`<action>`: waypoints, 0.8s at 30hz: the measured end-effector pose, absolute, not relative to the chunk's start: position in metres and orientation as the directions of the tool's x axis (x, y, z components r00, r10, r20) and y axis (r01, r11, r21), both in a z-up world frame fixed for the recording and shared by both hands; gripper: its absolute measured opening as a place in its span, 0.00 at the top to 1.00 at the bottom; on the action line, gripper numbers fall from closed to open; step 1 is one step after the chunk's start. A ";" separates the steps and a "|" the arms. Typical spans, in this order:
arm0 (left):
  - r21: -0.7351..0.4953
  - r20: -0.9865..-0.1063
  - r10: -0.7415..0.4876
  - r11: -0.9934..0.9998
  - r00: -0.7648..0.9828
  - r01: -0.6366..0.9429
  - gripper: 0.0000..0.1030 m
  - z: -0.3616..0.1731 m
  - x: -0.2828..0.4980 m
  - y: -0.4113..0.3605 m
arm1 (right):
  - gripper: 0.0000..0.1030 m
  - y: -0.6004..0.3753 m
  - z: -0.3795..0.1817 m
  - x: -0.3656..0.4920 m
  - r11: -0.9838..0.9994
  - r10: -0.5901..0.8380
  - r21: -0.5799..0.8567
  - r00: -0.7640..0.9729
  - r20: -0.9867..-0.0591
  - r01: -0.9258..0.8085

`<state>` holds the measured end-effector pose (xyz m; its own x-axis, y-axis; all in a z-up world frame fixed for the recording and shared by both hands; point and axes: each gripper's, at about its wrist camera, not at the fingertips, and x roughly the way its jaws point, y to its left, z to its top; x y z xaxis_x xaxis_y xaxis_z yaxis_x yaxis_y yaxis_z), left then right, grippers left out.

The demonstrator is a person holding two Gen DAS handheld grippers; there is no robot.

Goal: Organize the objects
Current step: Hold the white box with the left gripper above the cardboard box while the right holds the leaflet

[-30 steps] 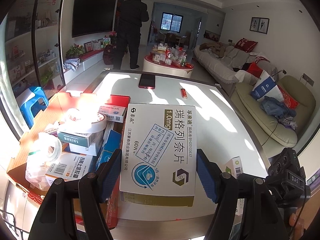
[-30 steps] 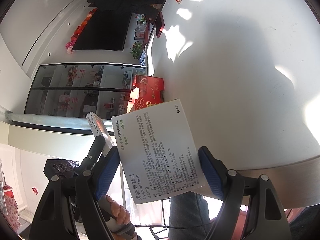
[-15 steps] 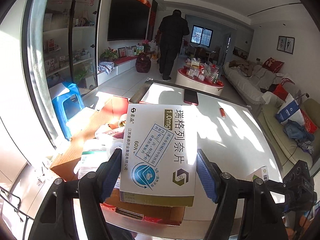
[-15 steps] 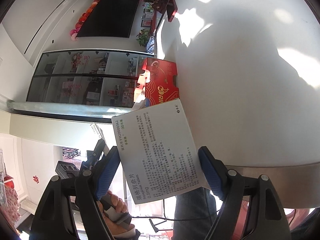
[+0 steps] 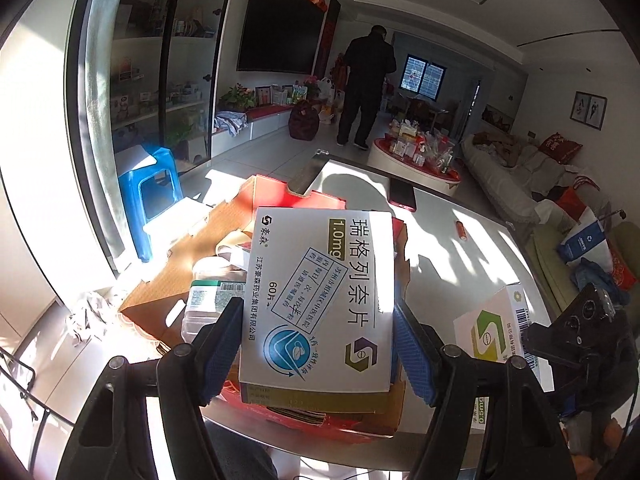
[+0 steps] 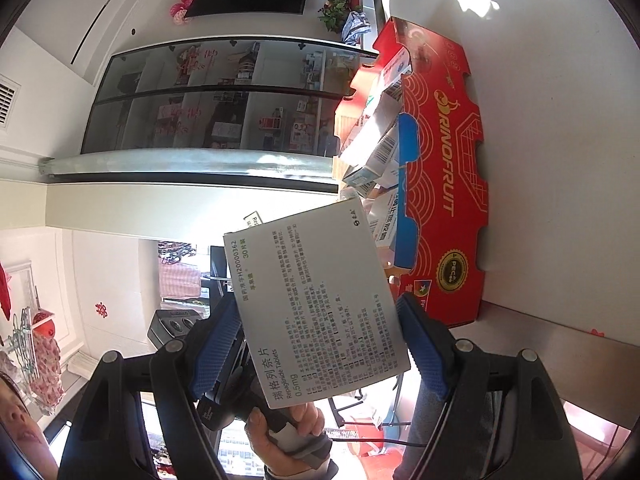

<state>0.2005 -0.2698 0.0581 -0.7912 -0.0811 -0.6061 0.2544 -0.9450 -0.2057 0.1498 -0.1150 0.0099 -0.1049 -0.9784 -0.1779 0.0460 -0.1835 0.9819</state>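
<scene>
My left gripper is shut on a white medicine box printed with blue text and "1.0mg". It hangs over an open red cardboard carton holding several medicine boxes. In the rolled right wrist view, my right gripper is shut on a second white medicine box, marked "0.5mg", text side showing. That second box also appears low on the right of the left wrist view. The red carton lies ahead of the right gripper on the white table. A hand shows behind the right-hand box.
A dark phone and a small red lighter lie on the table beyond the carton. A blue stool stands left of the table. A person stands far back near a round coffee table, with a sofa to the right.
The left gripper has carried its box leftward, so the carton now lies under it. The right gripper has swung toward the carton, which looks much larger and closer. Both grips are unchanged.
</scene>
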 end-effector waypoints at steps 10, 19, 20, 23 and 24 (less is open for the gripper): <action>-0.219 -0.608 0.023 -0.966 -0.793 0.140 0.26 0.060 0.178 -0.234 | 0.23 -0.072 0.005 0.152 -0.244 -0.943 0.970 -0.234 -0.235 0.010; -0.279 -0.598 0.224 -0.958 -0.769 -0.062 0.26 0.060 0.146 -0.159 | 0.23 0.032 0.001 0.170 -0.267 -0.836 0.961 -0.478 -0.270 -0.075; -0.291 -0.599 0.247 -0.953 -0.762 -0.080 0.26 0.059 0.145 -0.152 | 0.23 0.042 -0.002 0.174 -0.257 -0.824 0.962 -0.499 -0.267 -0.089; -0.318 -0.604 0.296 -0.941 -0.740 -0.117 0.26 0.057 0.142 -0.138 | 0.23 0.069 -0.014 0.187 -0.213 -0.800 0.968 -0.545 -0.250 -0.131; -0.324 -0.606 0.307 -0.938 -0.733 -0.125 0.26 0.057 0.142 -0.134 | 0.23 0.076 -0.019 0.191 -0.201 -0.794 0.969 -0.555 -0.248 -0.145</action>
